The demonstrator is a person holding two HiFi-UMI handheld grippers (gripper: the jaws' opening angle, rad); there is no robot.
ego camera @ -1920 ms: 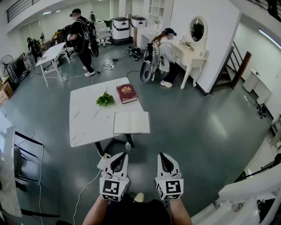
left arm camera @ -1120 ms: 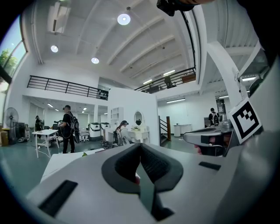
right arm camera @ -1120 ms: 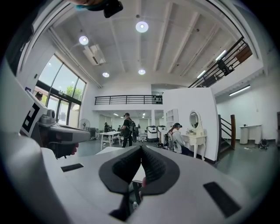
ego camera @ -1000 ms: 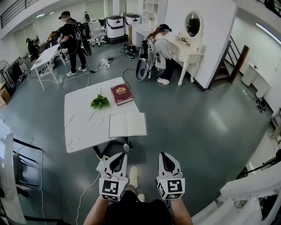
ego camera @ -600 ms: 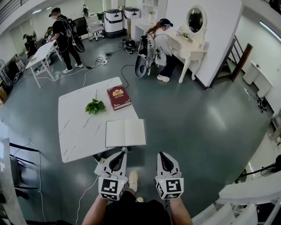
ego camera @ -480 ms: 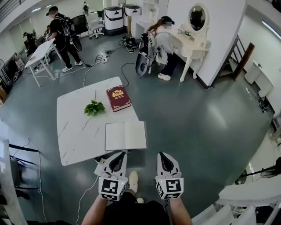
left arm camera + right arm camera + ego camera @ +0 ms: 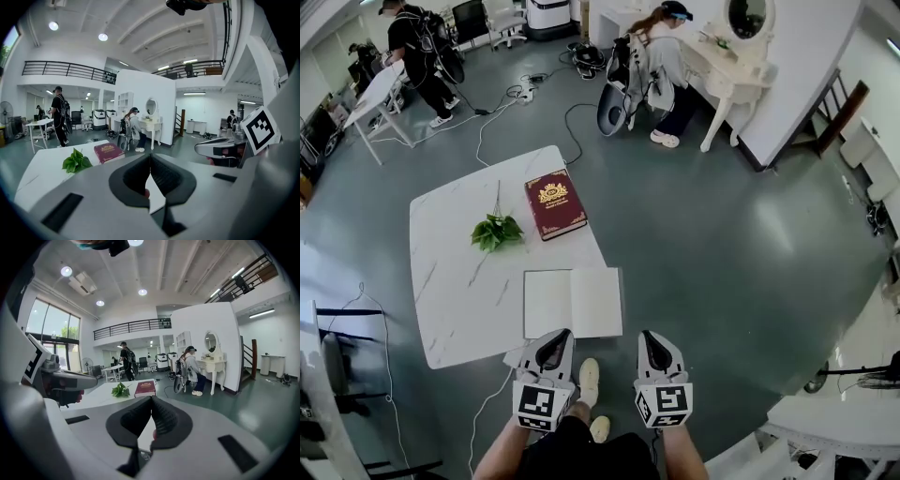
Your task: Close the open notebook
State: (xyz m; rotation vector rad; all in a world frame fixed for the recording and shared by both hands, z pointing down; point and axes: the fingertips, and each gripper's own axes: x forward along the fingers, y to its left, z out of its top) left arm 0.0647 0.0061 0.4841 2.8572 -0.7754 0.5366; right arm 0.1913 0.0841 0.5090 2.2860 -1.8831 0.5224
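Head view: shows the notebook (image 7: pixel 573 303) lying open and flat, pages up, at the near right corner of a white marbled table (image 7: pixel 450 281). Shows a red book (image 7: pixel 555 203) closed farther back, with a leafy sprig (image 7: pixel 496 231) just to its left. Places the left gripper (image 7: pixel 555 337) and the right gripper (image 7: pixel 649 339) side by side below the notebook's near edge, apart from it.

Left gripper view: shows the jaws pressed together with nothing between them. Catches a strip of white notebook page (image 7: pixel 157 201) past the tips, and the red book (image 7: pixel 108 152) and sprig (image 7: pixel 77 161) beyond on the table.

Right gripper view: shows the jaws likewise closed tight and empty. Frames a sliver of the notebook (image 7: pixel 146 434) beneath the tips, not touched, with the red book (image 7: pixel 145 388) and sprig (image 7: pixel 121 390) farther off.
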